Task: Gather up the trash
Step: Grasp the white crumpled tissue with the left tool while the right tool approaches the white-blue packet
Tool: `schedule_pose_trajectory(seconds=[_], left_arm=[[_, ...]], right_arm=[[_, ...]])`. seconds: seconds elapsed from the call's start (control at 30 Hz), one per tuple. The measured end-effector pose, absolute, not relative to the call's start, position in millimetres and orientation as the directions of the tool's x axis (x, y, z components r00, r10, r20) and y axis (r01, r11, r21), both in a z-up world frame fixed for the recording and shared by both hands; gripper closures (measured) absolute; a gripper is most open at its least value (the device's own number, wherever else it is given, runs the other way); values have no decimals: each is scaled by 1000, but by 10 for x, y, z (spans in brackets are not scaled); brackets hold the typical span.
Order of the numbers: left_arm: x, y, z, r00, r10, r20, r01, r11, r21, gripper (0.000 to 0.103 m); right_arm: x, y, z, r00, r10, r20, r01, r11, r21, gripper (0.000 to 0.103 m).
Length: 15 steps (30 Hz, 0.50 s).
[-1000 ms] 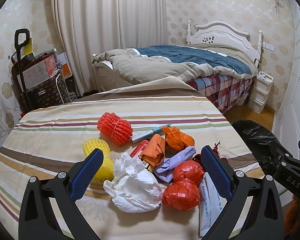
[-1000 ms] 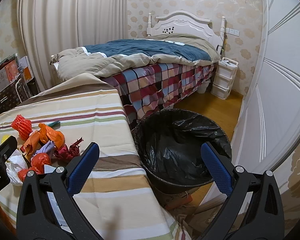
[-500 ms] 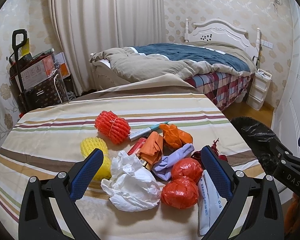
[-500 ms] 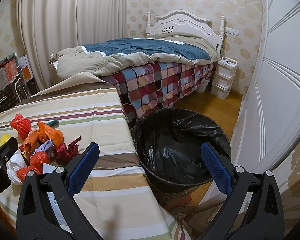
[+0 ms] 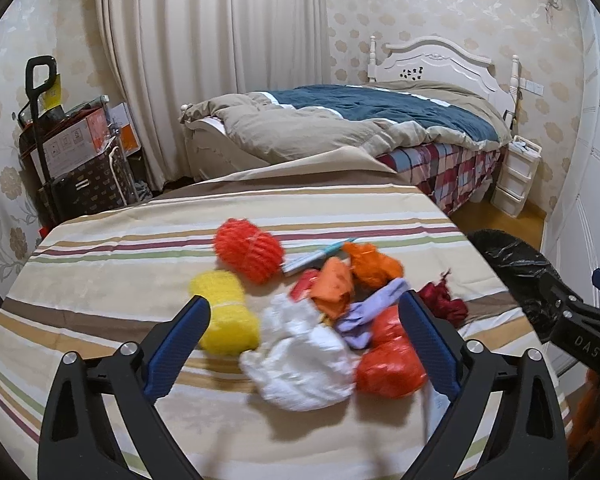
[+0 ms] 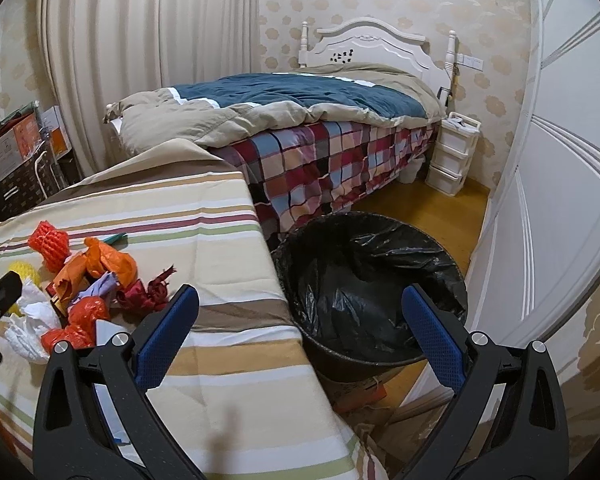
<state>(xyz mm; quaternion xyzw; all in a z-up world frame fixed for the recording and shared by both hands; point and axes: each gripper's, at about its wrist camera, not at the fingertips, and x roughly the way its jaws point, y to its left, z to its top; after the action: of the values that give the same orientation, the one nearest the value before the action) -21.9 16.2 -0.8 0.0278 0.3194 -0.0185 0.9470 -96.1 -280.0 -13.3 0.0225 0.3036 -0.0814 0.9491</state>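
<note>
While my left gripper (image 5: 304, 334) hangs over the trash pile, its jaws, wide and holding nothing, have just been closing a little around one white crumpled tissue (image 5: 300, 356). Two red plastic balls (image 5: 390, 366), one yellow foam net (image 5: 224, 316) and one red foam net (image 5: 248, 250) lie beside it on the striped table (image 5: 120, 252). My right gripper (image 6: 300, 328) gapes empty near one black-lined bin (image 6: 364, 280).
</note>
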Motion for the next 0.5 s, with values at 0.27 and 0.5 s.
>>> schedule_pose_trajectory(seconds=[0.27, 0.5], left_arm=[[-316, 539, -62, 772, 19, -636, 16, 999, 49, 22], [-407, 695, -117, 756, 24, -654, 10, 999, 48, 25]], right_arm=[[-1031, -2491, -142, 797, -82, -598, 87, 996, -21, 17], [-1098, -2218, -97, 788, -38, -615, 18, 999, -39, 26]])
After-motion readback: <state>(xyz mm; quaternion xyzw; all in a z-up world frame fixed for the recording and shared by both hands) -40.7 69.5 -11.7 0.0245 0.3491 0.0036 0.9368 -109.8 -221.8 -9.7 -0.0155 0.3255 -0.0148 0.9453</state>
